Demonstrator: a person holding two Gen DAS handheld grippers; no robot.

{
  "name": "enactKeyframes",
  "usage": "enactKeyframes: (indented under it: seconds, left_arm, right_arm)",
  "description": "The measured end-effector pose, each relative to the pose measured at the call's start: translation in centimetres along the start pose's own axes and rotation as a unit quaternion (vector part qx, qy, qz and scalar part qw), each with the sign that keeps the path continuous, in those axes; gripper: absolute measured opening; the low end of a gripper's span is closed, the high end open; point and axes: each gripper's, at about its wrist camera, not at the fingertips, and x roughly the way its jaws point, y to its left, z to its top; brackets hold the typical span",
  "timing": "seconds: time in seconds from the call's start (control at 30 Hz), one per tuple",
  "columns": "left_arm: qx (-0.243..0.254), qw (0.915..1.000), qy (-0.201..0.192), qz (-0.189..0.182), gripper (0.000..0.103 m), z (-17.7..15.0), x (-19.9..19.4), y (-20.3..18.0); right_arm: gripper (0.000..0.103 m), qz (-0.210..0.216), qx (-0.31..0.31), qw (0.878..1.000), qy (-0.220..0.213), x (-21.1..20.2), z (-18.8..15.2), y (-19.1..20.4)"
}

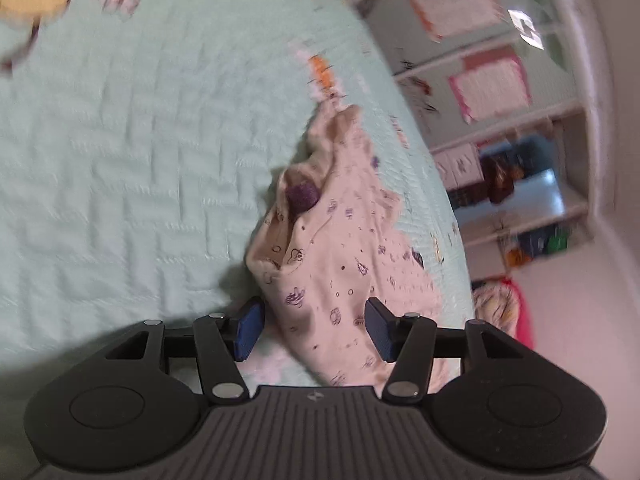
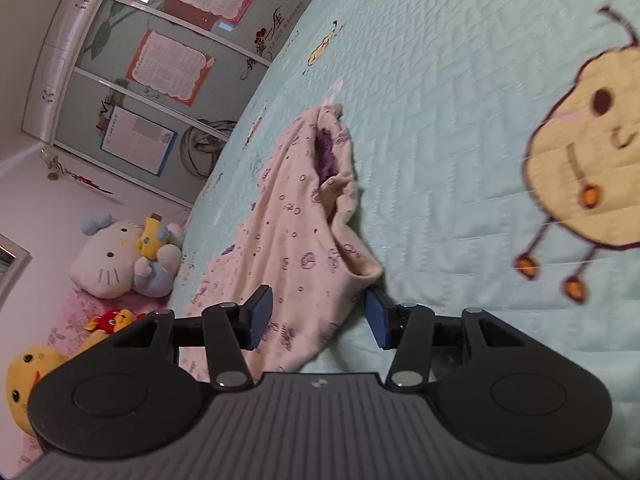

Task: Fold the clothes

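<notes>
Where a mint-green quilted bedspread fills both views: cartoon bee patch at three o'clock in the right view, wardrobe doors with pink posters at ten, plush toys at eight. Cream printed garment crumpled at centre, purple lining showing. Left gripper about half open, cloth between the blue pads, no squeeze visible. Right gripper likewise parted, garment's near edge between the pads, unpinched.
</notes>
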Motion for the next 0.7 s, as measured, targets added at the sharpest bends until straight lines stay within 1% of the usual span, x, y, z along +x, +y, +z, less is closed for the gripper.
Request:
enactKeyframes:
  seconds: [0.03, 0.1, 0.13, 0.17, 0.2, 0.23, 0.27, 0.3, 0.33, 0.37, 0.4, 0.43, 0.47, 0.53, 0.57, 0.63, 0.7]
  left_arm:
    - [-0.016, 0.9999, -0.001, 0.001, 0.057, 0.2, 0.5, 0.0]
    - [-0.031, 0.9995, 0.002, 0.002, 0.053, 0.6, 1.2, -0.3]
    - [-0.039, 0.9992, 0.003, 0.002, 0.052, 0.7, 1.6, -0.5]
    - [-0.044, 0.999, 0.005, 0.006, 0.048, 0.8, 1.7, -0.5]
    - [-0.048, 0.9988, 0.007, 0.009, 0.039, 0.9, 1.9, -0.6]
    - [-0.053, 0.9985, 0.009, 0.012, 0.032, 0.9, 2.0, -0.6]
    - [-0.056, 0.9983, 0.012, 0.014, 0.019, 1.0, 2.2, -0.4]
    - [-0.059, 0.998, 0.014, 0.016, 0.009, 1.0, 2.3, -0.2]
    - [-0.062, 0.9978, 0.017, 0.018, 0.006, 1.0, 2.5, 0.0]
    - [-0.065, 0.9975, 0.019, 0.02, 0.003, 1.0, 2.6, 0.2]
    - [-0.061, 0.9978, 0.016, 0.021, 0.003, 0.9, 2.6, 0.1]
    - [-0.057, 0.9981, 0.012, 0.021, 0.003, 0.9, 2.5, 0.0]
    - [-0.046, 0.9985, 0.006, 0.027, 0.002, 0.7, 2.2, -0.4]
    - [-0.013, 0.999, -0.011, 0.04, 0.002, 0.3, 1.1, -1.6]
    - [-0.003, 0.9991, -0.018, 0.039, 0.002, 0.2, 0.3, -1.9]
    - [-0.003, 0.9993, -0.026, 0.025, 0.002, -0.3, -1.6, -2.6]
    - [0.003, 0.9995, -0.03, 0.008, 0.002, -1.4, -4.0, -3.1]
  right_arm:
    - [0.051, 0.002, 0.006, 1.0, -0.002, 0.3, 0.1, 0.0]
    - [0.05, 0.006, 0.019, 1.0, -0.007, 0.9, 0.3, 0.1]
    - [0.048, 0.006, 0.024, 1.0, -0.01, 1.0, 0.3, 0.1]
    - [0.046, 0.005, 0.029, 0.999, -0.013, 1.2, 0.4, 0.0]
    - [0.044, 0.001, 0.031, 0.999, -0.014, 1.2, 0.4, 0.0]
    - [0.044, 0.002, 0.033, 0.999, -0.016, 1.2, 0.3, 0.0]
    - [0.044, 0.003, 0.035, 0.999, -0.018, 1.1, 0.2, 0.0]
    - [0.044, 0.003, 0.035, 0.999, -0.019, 1.0, 0.2, -0.1]
    - [0.043, -0.003, 0.036, 0.999, -0.019, 1.0, 0.2, -0.2]
    - [0.038, -0.009, 0.038, 0.999, -0.02, 1.0, 0.2, -0.3]
    - [0.032, -0.016, 0.039, 0.999, -0.021, 1.0, 0.1, -0.4]
    - [0.0, -0.023, 0.04, 0.999, -0.021, 1.0, 0.1, -0.5]
    - [0.0, -0.041, 0.036, 0.998, -0.014, 1.2, 0.1, -0.6]
    - [0.0, -0.037, 0.03, 0.999, -0.019, 0.4, 0.2, -0.5]
    - [0.0, -0.035, 0.017, 0.999, -0.031, -0.5, 0.3, -0.1]
    - [0.0, -0.022, -0.001, 0.999, -0.048, -2.6, 0.6, 0.9]
    - [0.0, -0.014, -0.01, 0.998, -0.052, -5.0, 0.6, 1.7]
